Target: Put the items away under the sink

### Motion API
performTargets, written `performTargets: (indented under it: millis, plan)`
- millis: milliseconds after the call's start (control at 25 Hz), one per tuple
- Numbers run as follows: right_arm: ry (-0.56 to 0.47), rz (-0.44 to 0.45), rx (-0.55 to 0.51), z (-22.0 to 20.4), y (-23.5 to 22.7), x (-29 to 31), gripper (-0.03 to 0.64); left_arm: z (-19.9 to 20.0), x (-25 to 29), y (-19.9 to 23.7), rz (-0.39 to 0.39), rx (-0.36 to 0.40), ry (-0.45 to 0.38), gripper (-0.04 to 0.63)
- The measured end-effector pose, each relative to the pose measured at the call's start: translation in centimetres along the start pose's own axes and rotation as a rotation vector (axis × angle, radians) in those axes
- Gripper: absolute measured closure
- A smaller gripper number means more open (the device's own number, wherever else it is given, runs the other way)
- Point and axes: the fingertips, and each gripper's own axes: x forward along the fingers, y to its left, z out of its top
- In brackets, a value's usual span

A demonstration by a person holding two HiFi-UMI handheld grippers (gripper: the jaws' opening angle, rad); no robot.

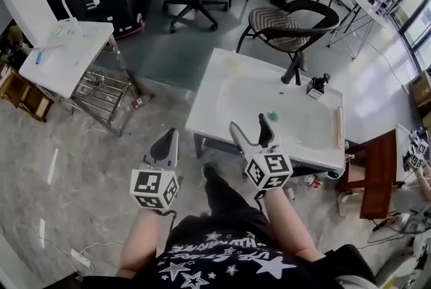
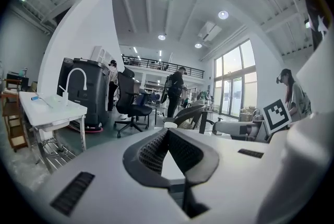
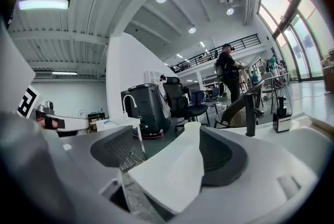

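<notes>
The left gripper [image 1: 166, 141], over the grey marbled floor [image 1: 87, 166] just left of the sink, has its dark ribbed jaws pressed together on nothing. The right gripper [image 1: 250, 132] hovers at the front rim of the white rectangular ceramic sink [image 1: 222, 79], jaws spread and empty. A small red-and-white item [image 1: 313, 181] lies on the floor beneath the sink's right end.

**Open right gripper facing a white sink corner**

The right gripper [image 3: 167, 139] fills the lower frame, its two dark-padded jaws standing apart. A corner of the white sink [image 3: 172, 173] shows in the gap between them. On the sink's far edge stand a black faucet [image 3: 251, 108] and a soap dispenser [image 3: 282, 113]. Beyond are a black office chair [image 3: 182, 100], a dark cabinet [image 3: 143, 105] and a standing person [image 3: 228, 74].
</notes>
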Motion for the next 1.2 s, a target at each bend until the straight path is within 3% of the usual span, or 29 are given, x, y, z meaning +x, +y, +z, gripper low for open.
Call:
performTargets:
  millis: [80, 280, 600, 720, 1000, 1200]
  plan:
    - [0.025, 0.008, 0.001, -0.6, -1.1, 2.2, 0.227, 0.3, 2.3, 0.6, 0.006, 0.011, -0.030, 0.589]
    - [0.047, -0.012, -0.007, -0.6, -5.0, 7.8, 0.222, 1.6, 8.7, 2.5, 0.043, 0.008, -0.090, 0.589]
    - [0.061, -0.038, -0.052, -0.4, -10.1, 16.0, 0.221, 2.6, 17.8, 4.2, 0.034, 0.013, -0.042, 0.589]
    - [0.086, -0.022, -0.076, -1.2, -10.8, 18.7, 0.179, 2.7, 20.5, 4.6, 0.031, 0.026, -0.028, 0.589]
    - [0.156, -0.001, -0.054, -4.6, -11.3, 23.6, 0.156, 1.9, 24.1, 5.9, 0.048, 0.027, 0.020, 0.589]
    - [0.145, -0.010, -0.120, -6.0, -12.3, 25.8, 0.158, 1.1, 25.6, 6.6, 0.063, 0.040, 0.055, 0.589]
